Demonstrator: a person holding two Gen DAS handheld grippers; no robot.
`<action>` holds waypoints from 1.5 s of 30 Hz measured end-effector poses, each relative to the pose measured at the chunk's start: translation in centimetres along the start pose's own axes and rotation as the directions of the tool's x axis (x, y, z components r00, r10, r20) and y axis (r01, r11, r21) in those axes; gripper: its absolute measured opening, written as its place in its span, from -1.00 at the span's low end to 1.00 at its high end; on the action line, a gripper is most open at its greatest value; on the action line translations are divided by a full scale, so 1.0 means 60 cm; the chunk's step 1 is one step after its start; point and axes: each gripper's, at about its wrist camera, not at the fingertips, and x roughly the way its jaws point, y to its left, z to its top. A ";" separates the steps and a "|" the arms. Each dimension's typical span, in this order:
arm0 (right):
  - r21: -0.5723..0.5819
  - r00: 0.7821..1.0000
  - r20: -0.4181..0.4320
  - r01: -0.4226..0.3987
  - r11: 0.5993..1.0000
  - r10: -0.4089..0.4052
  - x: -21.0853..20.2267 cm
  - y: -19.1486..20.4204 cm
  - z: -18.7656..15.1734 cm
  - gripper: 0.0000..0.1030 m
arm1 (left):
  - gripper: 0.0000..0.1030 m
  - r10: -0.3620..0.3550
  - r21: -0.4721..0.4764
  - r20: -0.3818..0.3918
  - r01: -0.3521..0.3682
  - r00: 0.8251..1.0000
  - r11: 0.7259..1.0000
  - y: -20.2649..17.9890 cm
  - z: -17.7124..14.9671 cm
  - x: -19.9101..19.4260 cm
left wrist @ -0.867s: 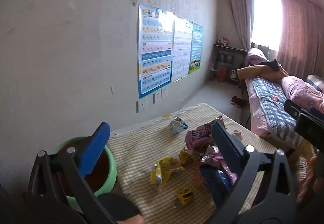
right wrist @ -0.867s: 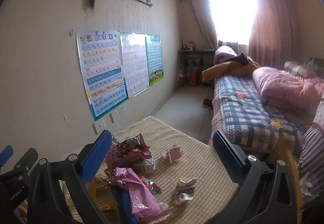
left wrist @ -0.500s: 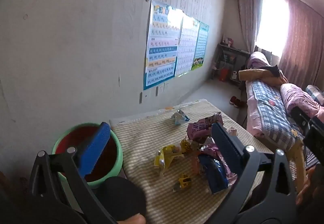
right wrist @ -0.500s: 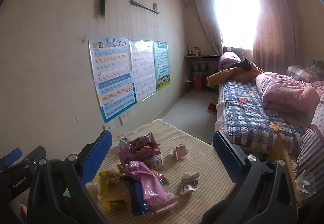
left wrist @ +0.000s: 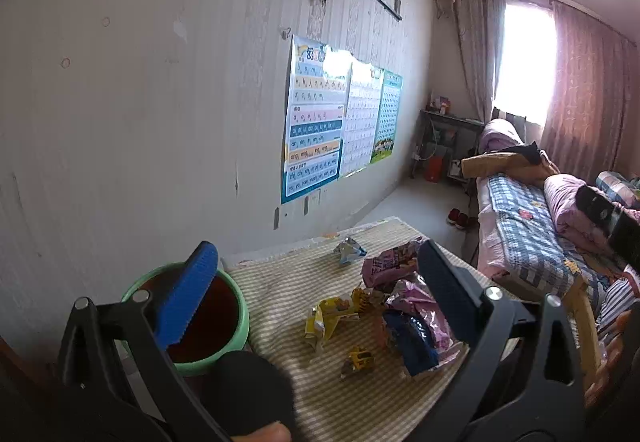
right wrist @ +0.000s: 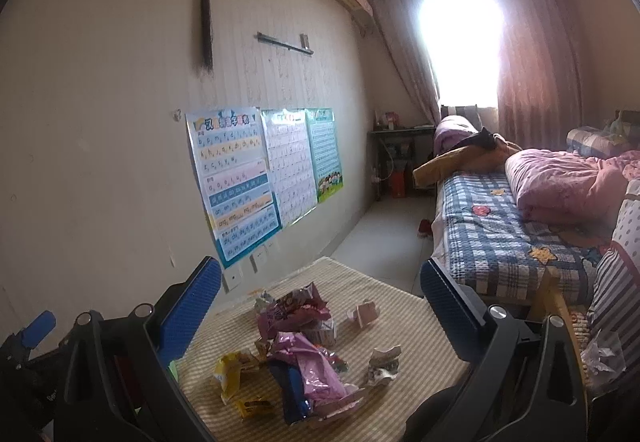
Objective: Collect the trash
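I hold both the left gripper (left wrist: pixel 316 282) and right gripper (right wrist: pixel 320 306) spread wide and empty above the wrappers (right wrist: pixel 296 358), since the green bin (left wrist: pixel 224 350) waits just beside them.

left claw (left wrist: pixel 316 274) | pulled back, higher | right claw (right wrist: pixel 320 290) | likewise | wrappers (left wrist: pixel 384 306) farther off
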 end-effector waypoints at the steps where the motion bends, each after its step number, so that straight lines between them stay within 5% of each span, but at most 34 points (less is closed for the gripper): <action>1: 0.009 1.000 -0.004 0.000 1.000 0.000 0.000 -0.005 0.000 0.87 | 0.90 0.002 -0.002 -0.016 -0.002 1.000 1.000 -0.001 -0.002 0.007; 12: 0.067 1.000 -0.016 0.020 0.998 -0.019 -0.007 -0.038 -0.005 0.87 | 0.90 -0.016 0.019 -0.019 0.016 1.000 1.000 -0.022 -0.011 0.002; 45: -0.001 1.000 -0.026 0.014 1.000 -0.014 -0.007 -0.020 -0.014 0.87 | 0.90 0.009 -0.008 -0.041 -0.010 0.999 1.000 -0.005 -0.014 0.008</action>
